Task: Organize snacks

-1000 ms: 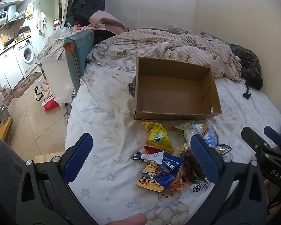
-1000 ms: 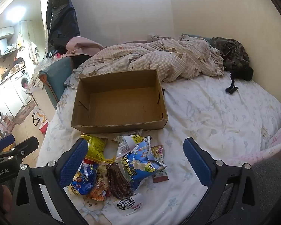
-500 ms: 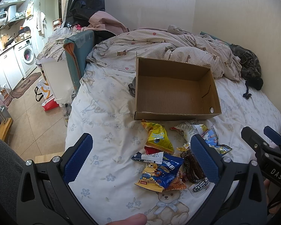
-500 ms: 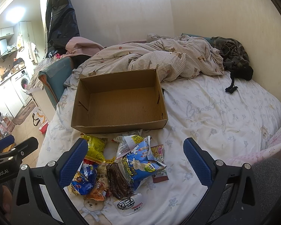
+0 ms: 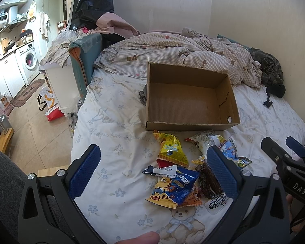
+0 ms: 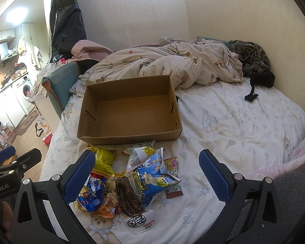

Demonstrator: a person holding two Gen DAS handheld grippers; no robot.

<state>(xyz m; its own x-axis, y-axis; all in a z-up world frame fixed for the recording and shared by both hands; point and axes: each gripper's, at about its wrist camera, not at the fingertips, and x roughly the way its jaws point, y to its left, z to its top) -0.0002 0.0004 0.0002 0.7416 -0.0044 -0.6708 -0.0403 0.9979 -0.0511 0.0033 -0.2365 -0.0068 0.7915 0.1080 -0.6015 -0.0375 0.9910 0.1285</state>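
Note:
An empty cardboard box (image 5: 189,101) (image 6: 130,111) stands open on the bed. Just in front of it lies a pile of snack packets: a yellow bag (image 5: 171,149) (image 6: 103,159), a blue bear-print bag (image 5: 172,187) (image 6: 90,193), a blue-and-white bag (image 6: 154,177), a dark brown strip packet (image 5: 208,181) (image 6: 129,197) and a clear white packet (image 6: 140,221). My left gripper (image 5: 152,170) hovers open over the pile's left side. My right gripper (image 6: 147,173) hovers open above the pile. Neither holds anything.
A crumpled checked duvet (image 6: 166,65) lies behind the box, with dark clothing (image 6: 252,59) at the far right. The bed's left edge drops to a tiled floor (image 5: 30,130) with bags. White sheet (image 6: 233,126) stretches right of the box.

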